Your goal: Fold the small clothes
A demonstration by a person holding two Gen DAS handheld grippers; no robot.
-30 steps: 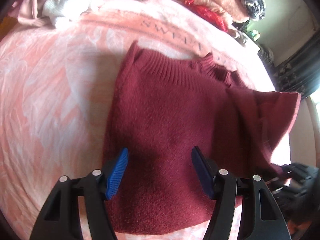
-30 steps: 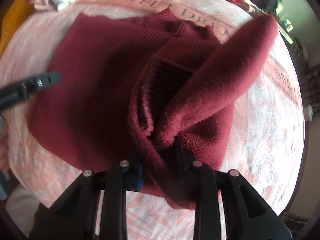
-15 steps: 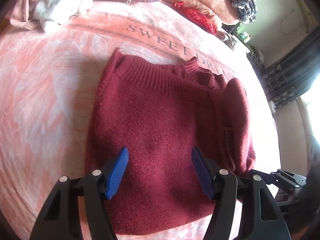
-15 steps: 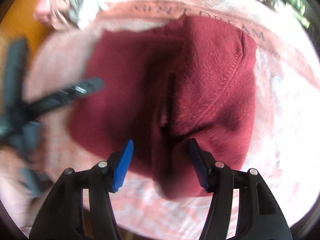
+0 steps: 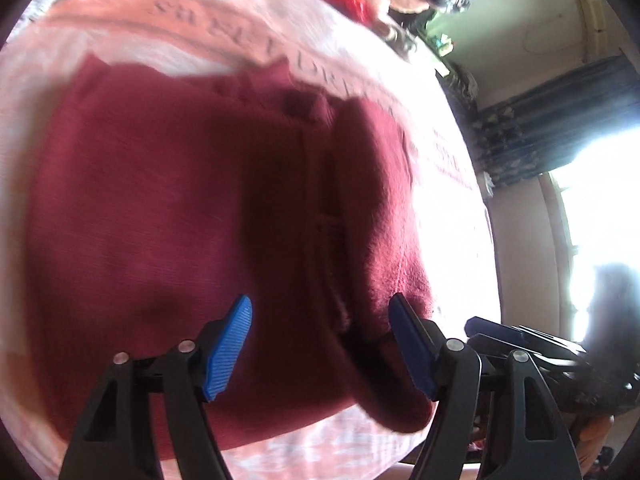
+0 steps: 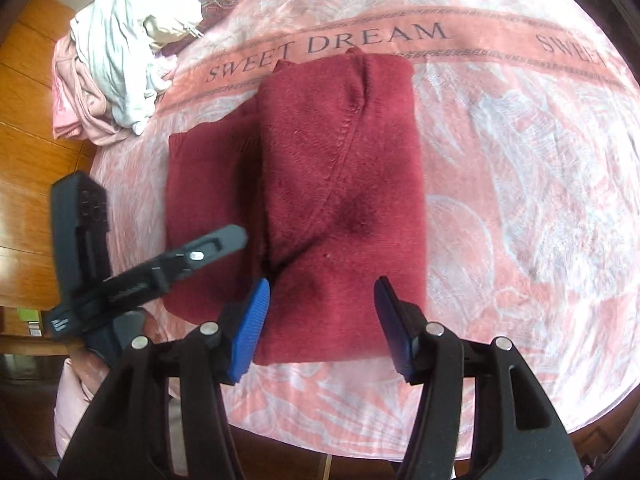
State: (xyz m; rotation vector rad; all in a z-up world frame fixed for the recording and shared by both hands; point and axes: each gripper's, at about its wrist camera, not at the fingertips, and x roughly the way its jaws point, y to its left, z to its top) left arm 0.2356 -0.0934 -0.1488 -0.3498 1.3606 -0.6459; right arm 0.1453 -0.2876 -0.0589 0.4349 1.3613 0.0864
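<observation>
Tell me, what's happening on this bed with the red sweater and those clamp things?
A person is folding a dark red sweater on a pink "Sweet Dream" blanket, using a handheld gripper in each hand. One side of the sweater is already folded over the middle. The right gripper hangs open above the near edge, holding nothing; the left gripper is opening, also empty. A heap of other clothes waits nearby.

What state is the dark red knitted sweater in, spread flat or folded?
Partly folded: the dark red knitted sweater has its right side laid over the middle, with a single layer still showing along the left.
</observation>
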